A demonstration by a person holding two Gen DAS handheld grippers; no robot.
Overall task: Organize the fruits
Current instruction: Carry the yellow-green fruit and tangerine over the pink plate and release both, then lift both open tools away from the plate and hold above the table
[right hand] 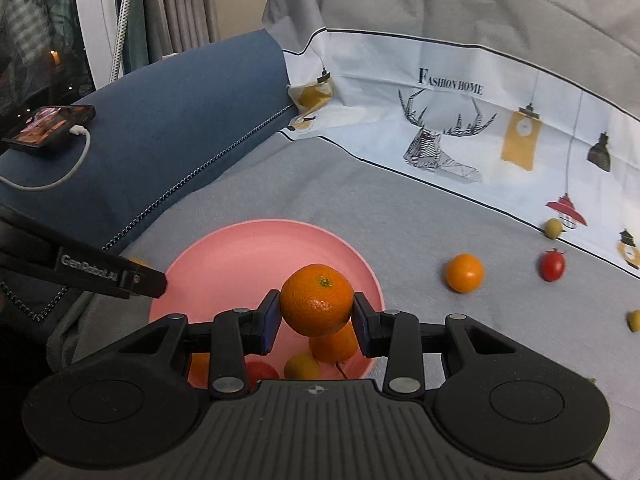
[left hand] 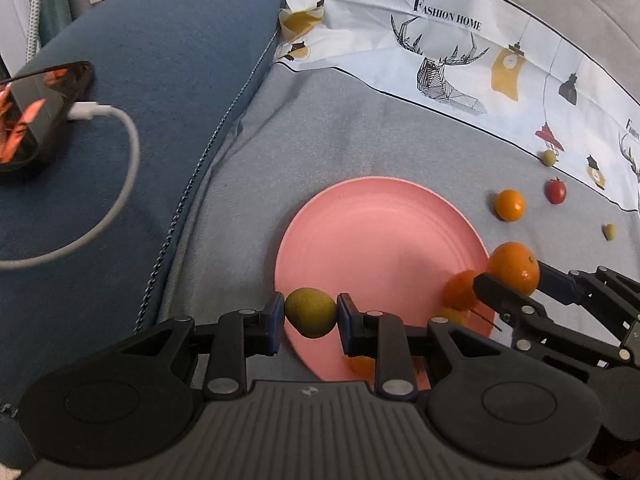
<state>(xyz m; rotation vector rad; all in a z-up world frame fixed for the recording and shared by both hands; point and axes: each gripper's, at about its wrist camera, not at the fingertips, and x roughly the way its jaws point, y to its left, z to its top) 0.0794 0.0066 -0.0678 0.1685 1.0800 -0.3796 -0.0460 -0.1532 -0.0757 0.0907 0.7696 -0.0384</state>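
Left wrist view, fruit I hold: a small yellow-green fruit (left hand: 311, 312), round and dull, a little speckled. It hangs over the near-left rim of the pink plate (left hand: 360, 224).
Left wrist view, other fruit: one orange mandarin (left hand: 514, 267) sits in my right claw (left hand: 508, 276) at the right rim of the plate. Another orange fruit (left hand: 461, 291) lies on the plate just beside it. On the grey cloth (left hand: 320, 140), well apart, are a small orange (left hand: 509, 205), a red tomato (left hand: 555, 191) and two small green-yellow fruits (left hand: 549, 157).
Left wrist view, hard to see: something orange (left hand: 362, 366) under my right finger is mostly covered. A yellow piece beside the plate's orange fruit is half hidden; I cannot name it.
Left wrist view, my left claw (left hand: 311, 316): nearly closed, both blue pads press on the yellow-green fruit.
Right wrist view, fruit I hold: the mandarin (right hand: 317, 305), bright orange, with pitted skin and a green stem mark on top. It is above the near part of the plate (right hand: 248, 248).
Right wrist view, on the plate: an orange fruit (right hand: 334, 346) directly under the mandarin, a yellow fruit (right hand: 302, 366), a red one (right hand: 262, 372) and an orange one (right hand: 199, 366).
Right wrist view, hard to see: the red and the left orange fruit are cut by my own fingers. The left claw (right hand: 148, 282) enters from the left; its held fruit shows only as a small yellow sliver.
Right wrist view, my right claw (right hand: 317, 316): partly closed, pads are tight on both sides of the mandarin.
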